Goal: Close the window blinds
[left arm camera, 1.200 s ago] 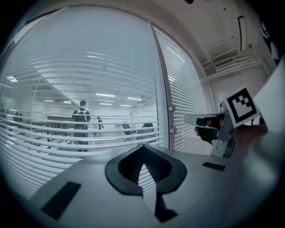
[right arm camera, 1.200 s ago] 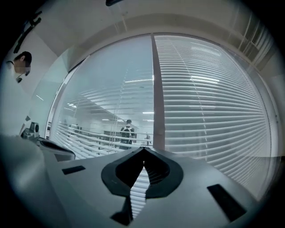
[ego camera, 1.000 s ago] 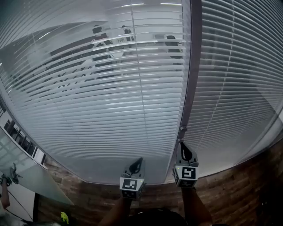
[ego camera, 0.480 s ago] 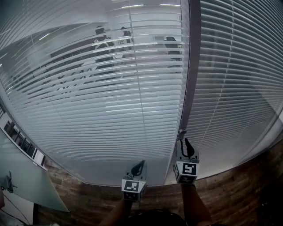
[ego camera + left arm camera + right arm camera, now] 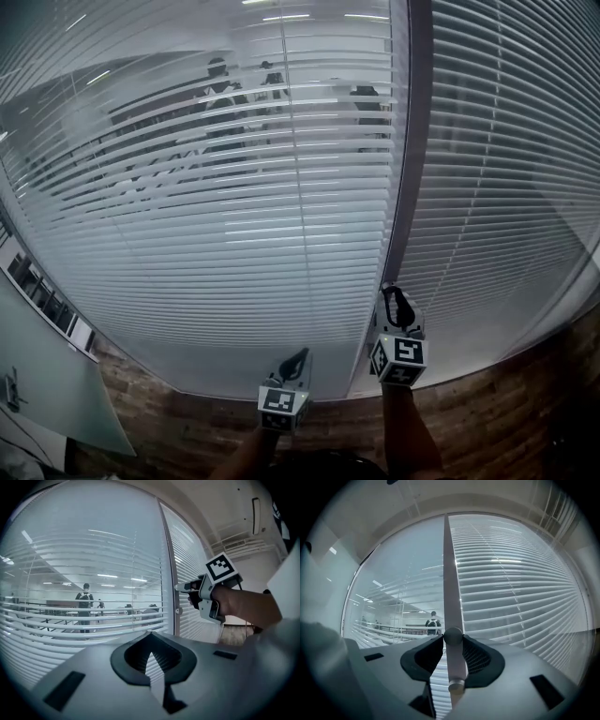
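Right gripper [image 5: 453,649] jaws just opened, sitting either side of the knob [image 5: 453,635] on the frame post [image 5: 410,141], not pinching it. Left gripper [image 5: 150,641] closed, empty, near left. Blinds [image 5: 234,216] left of post: slats partly open.

I'm in an office. Through the blinds [image 5: 234,234] on this glass partition [image 5: 93,513] I see desks [image 5: 58,604], ceiling strip lights [image 5: 108,576] (several rows) and a standing person [image 5: 85,606].

The floor [image 5: 506,412] is made of brown planks with a wood pattern. At the left, a pale panel [image 5: 56,394] meets it.
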A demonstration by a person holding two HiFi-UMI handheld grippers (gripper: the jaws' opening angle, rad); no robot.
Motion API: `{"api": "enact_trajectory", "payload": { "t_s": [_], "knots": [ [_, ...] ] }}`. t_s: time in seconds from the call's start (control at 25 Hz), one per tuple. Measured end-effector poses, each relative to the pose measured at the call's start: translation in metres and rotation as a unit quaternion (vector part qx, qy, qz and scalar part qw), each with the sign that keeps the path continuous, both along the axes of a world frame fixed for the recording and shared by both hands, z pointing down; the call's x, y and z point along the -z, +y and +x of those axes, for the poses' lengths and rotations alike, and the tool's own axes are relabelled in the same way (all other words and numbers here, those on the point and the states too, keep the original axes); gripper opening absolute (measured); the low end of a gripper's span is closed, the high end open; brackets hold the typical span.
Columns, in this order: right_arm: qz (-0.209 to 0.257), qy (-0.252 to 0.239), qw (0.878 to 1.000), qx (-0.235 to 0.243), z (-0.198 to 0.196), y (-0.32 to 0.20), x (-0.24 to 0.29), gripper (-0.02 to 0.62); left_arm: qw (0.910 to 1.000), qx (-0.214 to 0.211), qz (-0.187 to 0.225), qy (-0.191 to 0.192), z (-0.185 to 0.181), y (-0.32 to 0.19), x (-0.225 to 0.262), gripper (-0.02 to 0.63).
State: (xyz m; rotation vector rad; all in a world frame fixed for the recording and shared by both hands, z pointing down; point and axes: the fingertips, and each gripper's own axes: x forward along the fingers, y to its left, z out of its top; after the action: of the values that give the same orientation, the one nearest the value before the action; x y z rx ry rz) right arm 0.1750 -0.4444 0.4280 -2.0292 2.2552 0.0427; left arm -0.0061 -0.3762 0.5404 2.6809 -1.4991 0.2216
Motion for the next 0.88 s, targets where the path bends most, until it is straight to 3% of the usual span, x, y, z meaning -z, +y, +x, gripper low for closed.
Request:
{"api": "enact_trajectory", "payload": {
  "t_s": [0.44, 0.68, 0.88],
  "knots": [
    [0.003, 0.007, 1.000, 0.001, 0.0020, -0.0009, 0.0017, 0.123, 1.0000, -0.001, 0.003, -0.004, -0.0025, -0.0045, 0.0020, 0.000],
    [0.005, 0.074, 0.997, 0.003, -0.0012, -0.0007, 0.0039, 0.123, 1.0000, 0.002, 0.002, -0.004, -0.0059, -0.0058, -0.0004, 0.000],
    [0.004, 0.165, 0.986, 0.015, -0.0033, -0.0002, 0.0057, 0.123, 1.0000, 0.002, -0.001, -0.003, -0.0050, -0.0044, -0.0011, 0.000]
  ]
}}
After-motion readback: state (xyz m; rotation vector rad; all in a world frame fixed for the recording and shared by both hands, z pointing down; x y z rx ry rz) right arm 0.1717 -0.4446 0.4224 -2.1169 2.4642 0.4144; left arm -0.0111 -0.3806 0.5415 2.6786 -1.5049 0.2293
